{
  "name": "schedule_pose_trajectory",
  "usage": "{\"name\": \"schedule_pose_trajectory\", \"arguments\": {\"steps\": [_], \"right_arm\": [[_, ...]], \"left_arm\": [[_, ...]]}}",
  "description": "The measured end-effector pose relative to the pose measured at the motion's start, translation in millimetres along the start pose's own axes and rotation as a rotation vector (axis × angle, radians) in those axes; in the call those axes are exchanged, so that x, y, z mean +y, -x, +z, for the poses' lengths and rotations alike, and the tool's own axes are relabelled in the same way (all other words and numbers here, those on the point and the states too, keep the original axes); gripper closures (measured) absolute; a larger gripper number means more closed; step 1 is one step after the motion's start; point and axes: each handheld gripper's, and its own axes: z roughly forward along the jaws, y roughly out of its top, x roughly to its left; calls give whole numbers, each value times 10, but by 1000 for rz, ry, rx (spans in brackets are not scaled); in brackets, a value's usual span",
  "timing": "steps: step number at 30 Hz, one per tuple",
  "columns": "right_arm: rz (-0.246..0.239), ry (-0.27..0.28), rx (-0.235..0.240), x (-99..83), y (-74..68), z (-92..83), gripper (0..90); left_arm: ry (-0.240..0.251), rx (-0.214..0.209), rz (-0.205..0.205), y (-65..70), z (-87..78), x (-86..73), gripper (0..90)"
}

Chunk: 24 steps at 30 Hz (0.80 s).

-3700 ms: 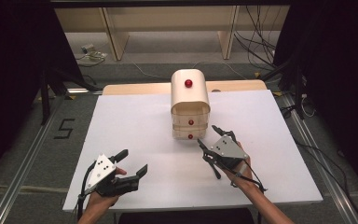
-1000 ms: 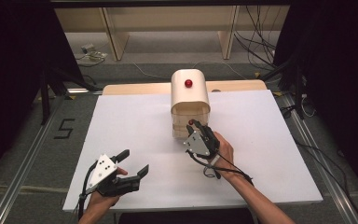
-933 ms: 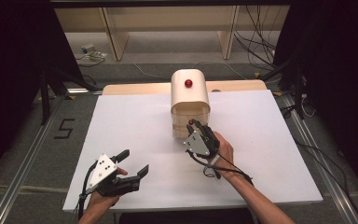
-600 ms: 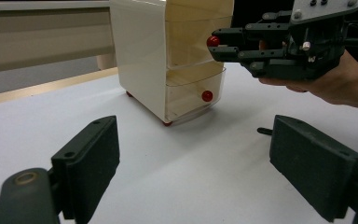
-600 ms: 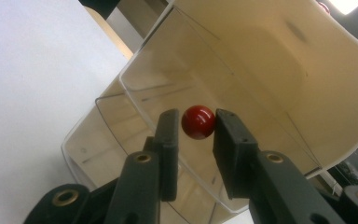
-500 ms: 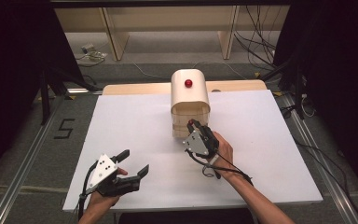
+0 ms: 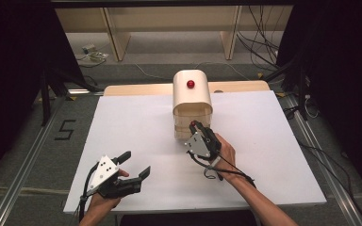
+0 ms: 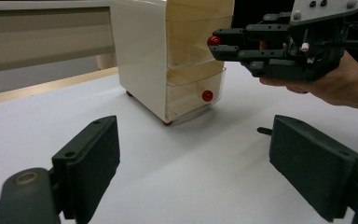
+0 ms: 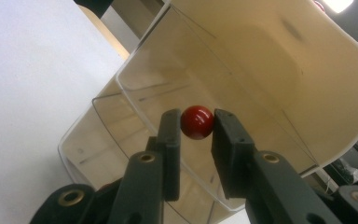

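Note:
A cream cabinet (image 7: pixel 192 96) with clear drawers and red knobs stands at the middle back of the white table (image 7: pixel 122 122). My right gripper (image 7: pixel 195 126) is at its front, shut on the middle drawer's red knob (image 9: pixel 197 122). Its jaws have just been closing, and the pads now touch the knob on both sides. In the left gripper view this grip is at the upper right (image 8: pixel 216 41), above the bottom drawer's knob (image 8: pixel 207 95). My left gripper (image 7: pixel 135 163) rests open near the front left of the table, with nothing between its jaws (image 8: pixel 196 163).
The bottom drawer (image 8: pixel 191 93) sticks out slightly from the cabinet. A wooden board edge (image 7: pixel 136 88) runs behind the table. Shelf legs and cables (image 7: pixel 264 28) lie on the floor beyond. A metal rail (image 7: pixel 23 174) runs along the left.
Since the oldest frame my right gripper has moved from the cabinet's right front to the middle knob. Over the last second it stays there. The left gripper has not moved.

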Motion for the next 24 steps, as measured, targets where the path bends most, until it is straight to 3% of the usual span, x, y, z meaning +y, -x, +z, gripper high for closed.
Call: {"name": "schedule_pose_trajectory", "arguments": {"steps": [24], "right_arm": [[3, -3, 17, 10, 3, -88, 741]], "left_arm": [[2, 1, 4, -2, -6, 2, 159]]}}
